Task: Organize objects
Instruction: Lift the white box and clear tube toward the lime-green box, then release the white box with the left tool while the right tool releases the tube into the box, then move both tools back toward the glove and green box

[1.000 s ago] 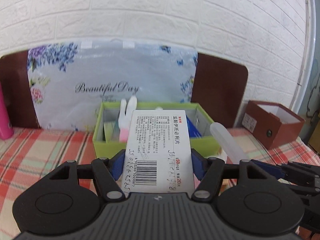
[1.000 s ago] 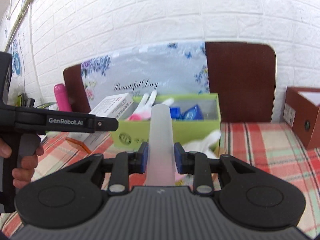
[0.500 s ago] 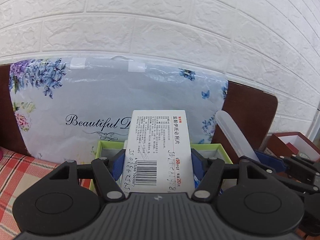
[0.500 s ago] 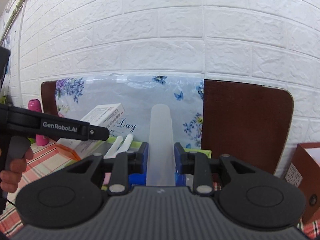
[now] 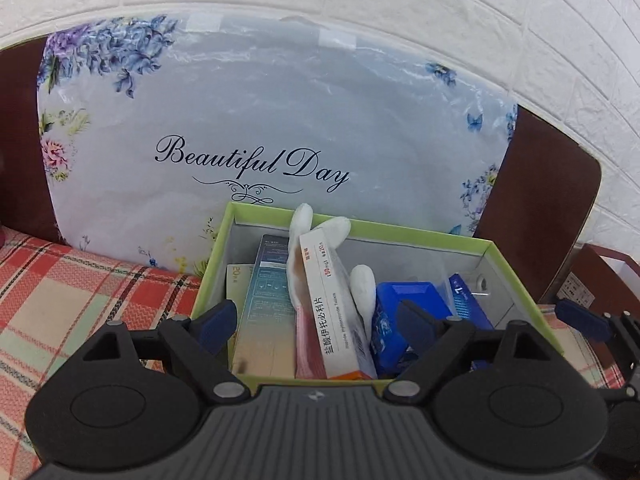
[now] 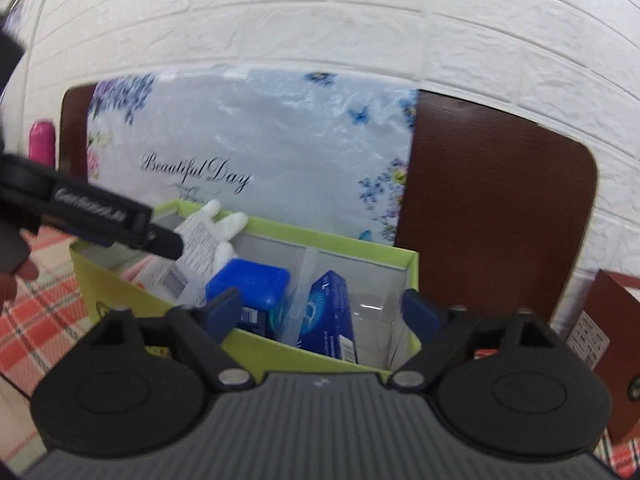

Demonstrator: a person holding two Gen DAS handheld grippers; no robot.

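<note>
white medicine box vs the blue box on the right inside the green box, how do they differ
The white medicine box is white with an orange edge and black Chinese print; the blue box is dark blue with a pale swirl graphic. The white medicine box stands on edge mid-tray, leaning against white glove fingers; the blue box sits in the right part beside a blue plastic case. Both are slim cartons standing inside the green box, and neither gripper holds them.

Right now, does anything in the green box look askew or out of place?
Mildly: the white medicine carton leans tilted in the green cardboard box, propped against a white glove whose fingers poke above the rim. Nothing spilled.
</note>
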